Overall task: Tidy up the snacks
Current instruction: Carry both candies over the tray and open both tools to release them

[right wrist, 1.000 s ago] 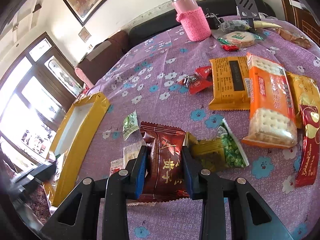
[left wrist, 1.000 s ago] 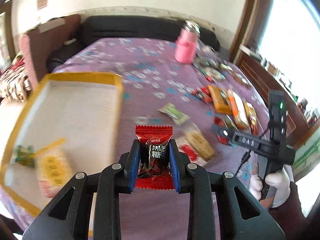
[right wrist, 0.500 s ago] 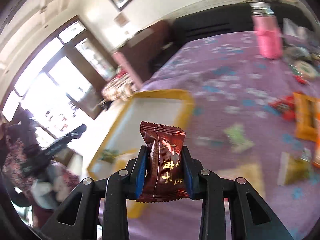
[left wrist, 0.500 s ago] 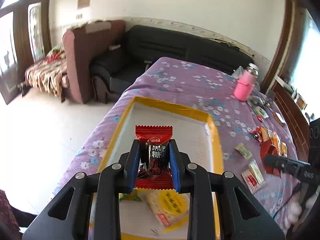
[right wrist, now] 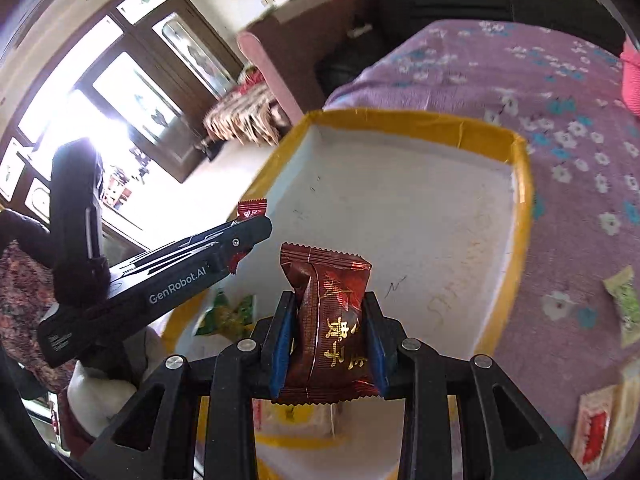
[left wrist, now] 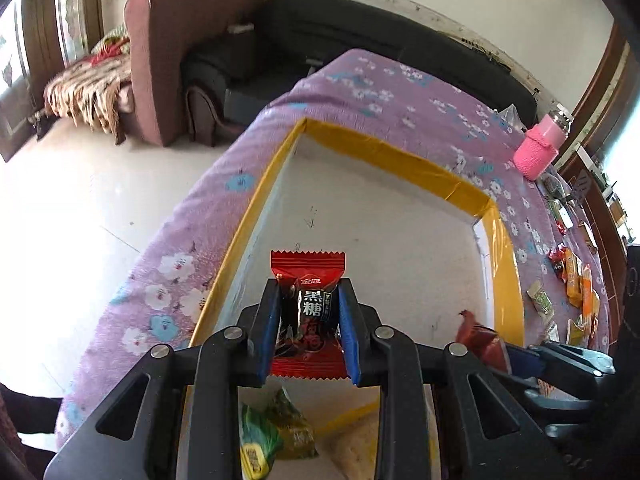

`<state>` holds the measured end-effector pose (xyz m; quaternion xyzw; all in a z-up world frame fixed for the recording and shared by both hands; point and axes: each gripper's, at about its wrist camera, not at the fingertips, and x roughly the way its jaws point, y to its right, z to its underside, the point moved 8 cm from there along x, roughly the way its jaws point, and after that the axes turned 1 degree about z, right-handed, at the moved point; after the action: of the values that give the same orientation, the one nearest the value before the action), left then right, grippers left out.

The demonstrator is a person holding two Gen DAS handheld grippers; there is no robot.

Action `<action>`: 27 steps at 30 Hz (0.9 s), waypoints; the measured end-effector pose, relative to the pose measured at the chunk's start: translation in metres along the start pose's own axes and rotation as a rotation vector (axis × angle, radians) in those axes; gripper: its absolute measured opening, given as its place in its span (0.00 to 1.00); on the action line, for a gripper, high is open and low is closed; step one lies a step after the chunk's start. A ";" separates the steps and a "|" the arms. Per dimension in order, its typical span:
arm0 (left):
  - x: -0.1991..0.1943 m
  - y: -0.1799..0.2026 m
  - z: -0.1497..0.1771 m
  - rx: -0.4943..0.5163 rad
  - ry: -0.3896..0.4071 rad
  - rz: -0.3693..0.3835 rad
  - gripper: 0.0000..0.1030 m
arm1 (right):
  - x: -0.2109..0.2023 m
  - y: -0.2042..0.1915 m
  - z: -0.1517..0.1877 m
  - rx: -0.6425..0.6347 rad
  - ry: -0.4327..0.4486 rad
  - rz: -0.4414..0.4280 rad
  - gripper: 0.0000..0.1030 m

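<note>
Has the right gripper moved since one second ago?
Yes. The right gripper, shut on the dark red snack, went from above the loose snacks to above the yellow-rimmed tray.

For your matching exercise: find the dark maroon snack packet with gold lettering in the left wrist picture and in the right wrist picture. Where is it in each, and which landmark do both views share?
Left wrist view: the maroon packet shows low right, partly hidden, gripped by the right claw.
Right wrist view: the same packet sits low centre, clamped between that claw's blue pads.
Shared landmark: the yellow-rimmed tray beneath both.
</note>
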<state>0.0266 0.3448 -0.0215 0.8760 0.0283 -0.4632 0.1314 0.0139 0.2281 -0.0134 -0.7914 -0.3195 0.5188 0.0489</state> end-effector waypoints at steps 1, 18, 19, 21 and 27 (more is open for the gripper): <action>0.003 -0.001 0.001 -0.008 -0.006 0.009 0.25 | 0.006 0.001 -0.001 0.001 -0.009 0.006 0.32; -0.031 -0.003 0.005 -0.104 0.008 0.084 0.34 | -0.003 -0.002 0.004 -0.006 0.029 0.028 0.48; -0.042 0.002 0.006 -0.107 0.026 0.091 0.39 | -0.009 -0.003 0.005 -0.007 0.040 0.025 0.48; -0.062 0.016 0.008 -0.107 0.066 0.106 0.59 | -0.026 -0.003 0.011 -0.007 0.071 0.011 0.49; -0.108 0.080 0.026 -0.038 0.125 0.253 0.70 | -0.084 0.030 0.033 0.031 0.159 -0.007 0.51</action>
<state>-0.0424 0.2689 0.0691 0.8971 -0.0655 -0.3868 0.2032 -0.0221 0.1494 0.0260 -0.8280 -0.3095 0.4591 0.0884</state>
